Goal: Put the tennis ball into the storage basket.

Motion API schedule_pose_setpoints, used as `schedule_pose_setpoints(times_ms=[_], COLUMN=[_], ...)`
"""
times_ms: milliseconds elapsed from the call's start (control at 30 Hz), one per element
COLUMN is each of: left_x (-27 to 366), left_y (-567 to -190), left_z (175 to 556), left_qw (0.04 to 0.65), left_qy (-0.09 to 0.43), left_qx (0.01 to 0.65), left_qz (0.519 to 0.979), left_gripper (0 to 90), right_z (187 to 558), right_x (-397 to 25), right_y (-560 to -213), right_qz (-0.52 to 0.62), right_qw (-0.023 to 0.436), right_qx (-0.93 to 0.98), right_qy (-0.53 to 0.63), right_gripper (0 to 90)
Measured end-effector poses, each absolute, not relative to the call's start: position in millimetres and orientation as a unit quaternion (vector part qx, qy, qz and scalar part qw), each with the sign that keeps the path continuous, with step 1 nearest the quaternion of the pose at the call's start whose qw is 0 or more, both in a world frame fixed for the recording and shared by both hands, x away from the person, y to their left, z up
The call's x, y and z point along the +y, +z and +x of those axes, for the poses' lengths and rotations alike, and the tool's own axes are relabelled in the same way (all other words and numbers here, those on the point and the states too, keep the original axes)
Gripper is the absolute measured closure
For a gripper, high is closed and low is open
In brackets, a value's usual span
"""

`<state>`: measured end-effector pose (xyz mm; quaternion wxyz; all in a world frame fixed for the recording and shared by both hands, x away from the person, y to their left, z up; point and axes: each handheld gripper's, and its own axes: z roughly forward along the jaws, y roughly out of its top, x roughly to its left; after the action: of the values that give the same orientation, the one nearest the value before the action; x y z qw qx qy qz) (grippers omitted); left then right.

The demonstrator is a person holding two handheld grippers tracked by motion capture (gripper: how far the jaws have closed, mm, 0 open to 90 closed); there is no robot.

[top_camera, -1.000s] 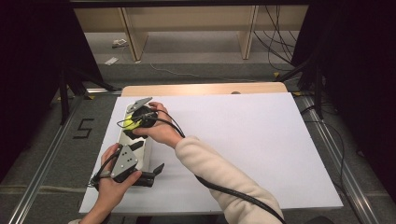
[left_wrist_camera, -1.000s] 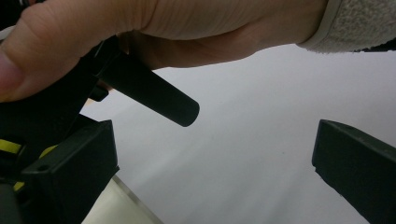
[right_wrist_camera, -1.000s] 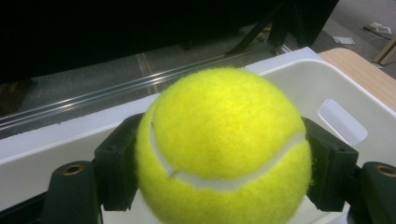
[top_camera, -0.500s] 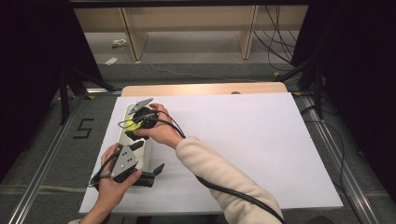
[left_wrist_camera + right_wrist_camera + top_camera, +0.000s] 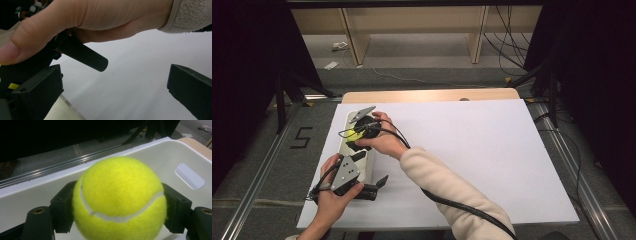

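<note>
Ball: your tennis ball [image 5: 120, 200] sits clamped between the two black jaws of your right gripper [image 5: 120, 220], one jaw pressed on each side of it. In the high view the ball [image 5: 354, 134] shows as a yellow spot above the white bin.
Ball position: over the bin's inside, near its far end, at about 10 o'clock on the table.
Bin: the white bin [image 5: 160, 162] has a slot handle cut in its end wall; in the high view the bin [image 5: 343, 144] runs along the table's left edge.
Right hand: your right hand [image 5: 382, 140] reaches across from 5 o'clock, sleeve cream-coloured.
Left gripper: your left gripper [image 5: 115, 85] has its jaws wide apart, nothing between them; one jaw lies just beside the bin's near rim.
Left hand: your left hand [image 5: 334, 192] sits at the bin's near end, about 7 o'clock.
Table: white sheet [image 5: 472, 160] over a wooden top.
</note>
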<state>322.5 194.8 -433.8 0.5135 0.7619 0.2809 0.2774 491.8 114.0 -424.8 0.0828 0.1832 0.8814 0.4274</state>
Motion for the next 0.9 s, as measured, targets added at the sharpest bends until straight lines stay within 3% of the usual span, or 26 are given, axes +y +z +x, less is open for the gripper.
schedule_pose_setpoints(times_ms=[333,533,900], left_x=[194.9,194.6,194.7], left_y=[-433.9,-433.8,-434.2], left_z=[322.5,322.4,322.7], left_qw=[0.514,0.514,0.513], left_qy=[0.276,0.276,0.277], left_qx=[0.281,0.28,0.281], left_qz=[0.762,0.762,0.763], left_gripper=[0.0,0.0,0.0], right_z=[490.9,490.6,490.9], right_x=[114.9,114.0,107.9], right_y=[-425.9,-422.3,-418.7], right_qz=[0.186,0.187,0.191], right_qw=[0.079,0.087,0.092], right_qx=[0.88,0.875,0.871], right_qy=[0.43,0.438,0.444], right_gripper=[25.5,18.0,17.4])
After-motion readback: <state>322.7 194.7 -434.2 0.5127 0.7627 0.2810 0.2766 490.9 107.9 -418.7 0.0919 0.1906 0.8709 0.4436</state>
